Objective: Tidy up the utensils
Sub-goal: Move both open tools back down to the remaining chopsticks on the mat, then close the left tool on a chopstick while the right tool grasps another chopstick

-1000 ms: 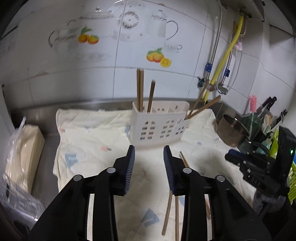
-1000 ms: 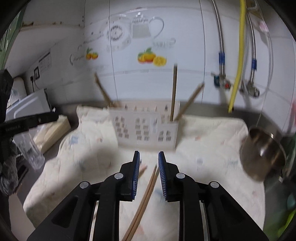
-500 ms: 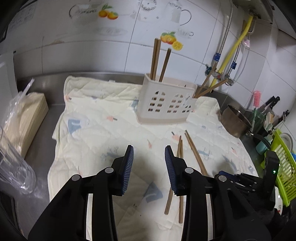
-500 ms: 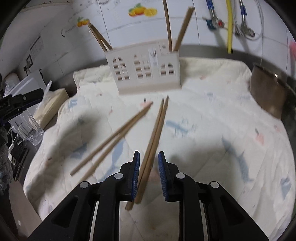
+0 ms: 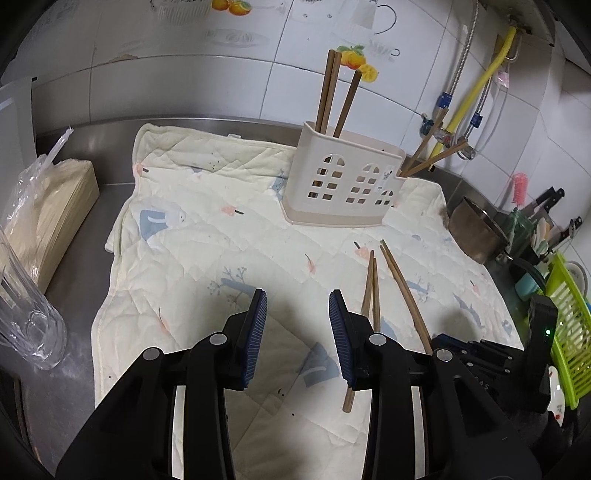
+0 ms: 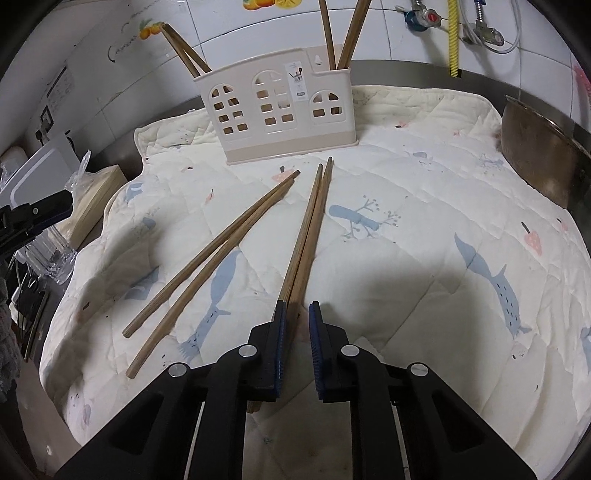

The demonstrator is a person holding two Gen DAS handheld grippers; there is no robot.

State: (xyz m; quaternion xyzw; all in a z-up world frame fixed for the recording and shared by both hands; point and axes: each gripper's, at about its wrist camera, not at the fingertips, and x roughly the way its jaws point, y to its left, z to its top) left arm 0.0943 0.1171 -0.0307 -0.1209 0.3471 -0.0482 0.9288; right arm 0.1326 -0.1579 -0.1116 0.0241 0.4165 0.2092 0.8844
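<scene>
A: Status on the chopsticks?

B: Two pairs of long brown wooden chopsticks lie on the cream quilted cloth with blue whale prints (image 6: 424, 229). Near pair (image 6: 308, 229) lies side by side, touching, tips toward the holder, butt ends running in between the right gripper (image 6: 296, 314) jaws. Second pair (image 6: 214, 251) lies left of it, splayed apart at the near ends.

A: Right gripper closed on them?

B: Jaws narrowly apart around the near pair's butt ends; whether the blue pads (image 6: 279, 332) actually pinch the wood can't be told.

A: Left?

B: Left gripper (image 5: 297, 306) is wide open, holding nothing, hovering over the cloth just left of the loose pairs (image 5: 373, 284).

A: Holder?

B: Cream plastic utensil holder with arched window cut-outs (image 6: 280, 107), upright at the far edge of the cloth. Chopsticks stand in both end compartments: two leaning left (image 6: 181, 48), two at the right (image 6: 340, 33). Middle compartment contents not visible.

A: Any labels?

B: Small white sticker (image 6: 299, 81) on the holder front, with a utensil pictogram; text too small to read. Fruit decals on the white tiled wall (image 5: 354, 62), no legible writing.
</scene>
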